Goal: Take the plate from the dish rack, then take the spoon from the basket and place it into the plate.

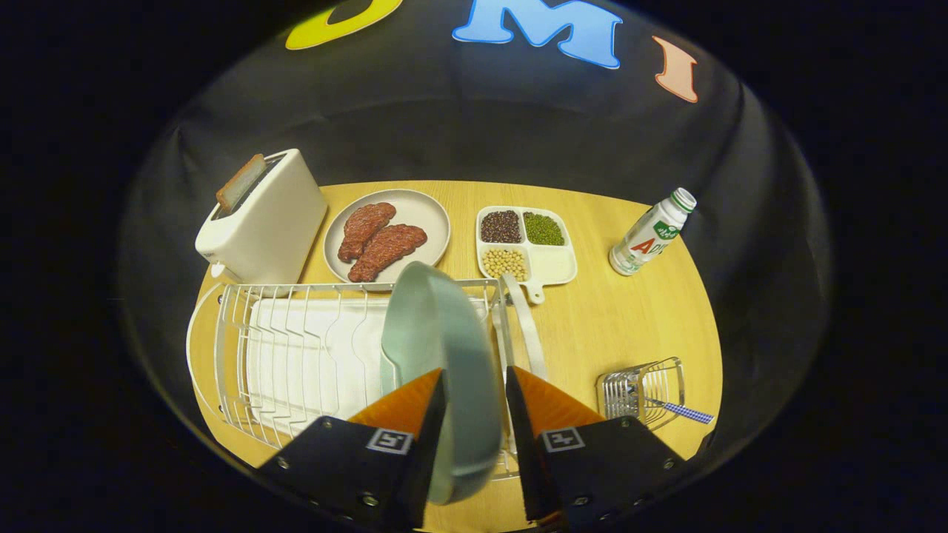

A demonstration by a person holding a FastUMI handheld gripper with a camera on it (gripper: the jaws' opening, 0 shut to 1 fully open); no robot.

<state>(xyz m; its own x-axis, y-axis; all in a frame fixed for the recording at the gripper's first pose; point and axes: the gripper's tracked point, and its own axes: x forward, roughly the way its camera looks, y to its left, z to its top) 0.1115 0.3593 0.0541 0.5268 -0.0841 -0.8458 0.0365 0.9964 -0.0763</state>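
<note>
The gripper stood nearest, its two fingers astride the pale green plate. The plate stood on edge between them, in the right end of the dish rack. The left finger lay against the plate's face; a narrow gap showed before the right finger, so whether the jaws were pinching the plate or only bracketing it could not be told. The edge-on approach suited a plate stored upright in wire slots: it left the rim as the only part to grip.

The rack sat on a white drip tray on the wooden table, its other slots vacant. To the right, near the table's edge, stood a small wire basket with the spoon lying in it, its checked handle jutting out to the right. The spoon was untouched; judged from this, the first step was in hand.

Farther off stood a toaster holding a slice of bread at the left, a plate of meat beside it, a divided tray of beans, and at far right a tilted bottle.
</note>
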